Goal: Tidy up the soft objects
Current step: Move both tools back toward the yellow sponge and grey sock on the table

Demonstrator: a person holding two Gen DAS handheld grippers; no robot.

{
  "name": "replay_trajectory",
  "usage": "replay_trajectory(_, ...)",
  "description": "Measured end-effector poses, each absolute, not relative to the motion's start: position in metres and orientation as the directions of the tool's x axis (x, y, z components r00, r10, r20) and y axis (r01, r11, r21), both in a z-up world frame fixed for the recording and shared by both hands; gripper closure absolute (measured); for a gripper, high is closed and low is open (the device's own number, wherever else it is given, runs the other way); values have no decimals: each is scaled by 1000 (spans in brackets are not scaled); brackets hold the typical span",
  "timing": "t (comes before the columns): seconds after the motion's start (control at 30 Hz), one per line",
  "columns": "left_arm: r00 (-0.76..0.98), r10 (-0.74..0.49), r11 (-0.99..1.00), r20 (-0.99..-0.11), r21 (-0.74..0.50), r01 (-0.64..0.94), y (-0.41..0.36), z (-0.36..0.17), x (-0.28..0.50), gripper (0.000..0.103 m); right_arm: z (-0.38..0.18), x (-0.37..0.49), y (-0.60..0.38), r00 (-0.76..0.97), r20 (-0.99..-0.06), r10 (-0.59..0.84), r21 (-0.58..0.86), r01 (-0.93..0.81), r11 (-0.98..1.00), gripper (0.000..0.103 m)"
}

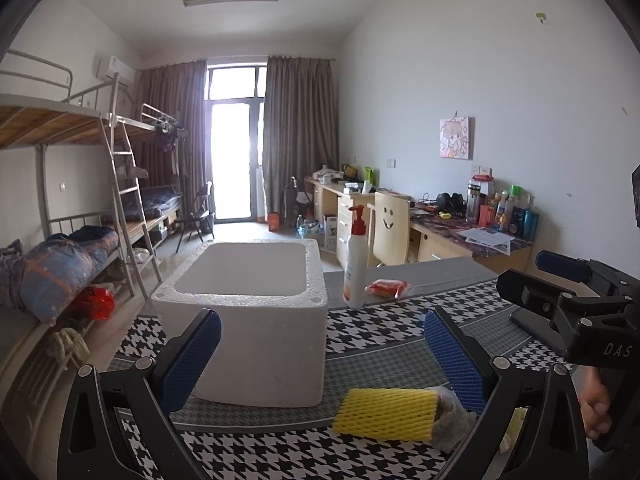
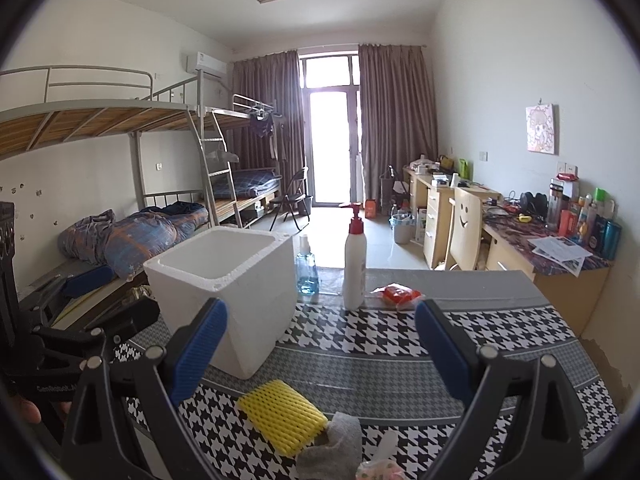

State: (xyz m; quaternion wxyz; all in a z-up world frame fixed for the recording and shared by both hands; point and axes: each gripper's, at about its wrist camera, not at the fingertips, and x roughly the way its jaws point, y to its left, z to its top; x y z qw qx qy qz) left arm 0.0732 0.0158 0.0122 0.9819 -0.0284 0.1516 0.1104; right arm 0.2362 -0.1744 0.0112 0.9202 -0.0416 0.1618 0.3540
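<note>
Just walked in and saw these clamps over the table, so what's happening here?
A person holds a gripper in each hand over the patterned table. Both the left gripper and right gripper are open and hold nothing. A yellow foam net and a grey cloth lie by a white foam box, which looks empty. Nothing has been put away yet.

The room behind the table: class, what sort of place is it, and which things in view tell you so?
Most likely a shared dormitory room. Metal bunk beds with a ladder line one wall, a row of study desks cluttered with bottles and papers lines the other, and an air conditioner hangs near the curtained balcony door.
</note>
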Motion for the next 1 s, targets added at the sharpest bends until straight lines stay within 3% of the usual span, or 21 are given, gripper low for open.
replay_trajectory(1.0, 917, 122, 988, -381, -43, -149, -1, -16, 87, 1, -17, 242, -196, 710, -387, 588, 61, -617, 785, 6)
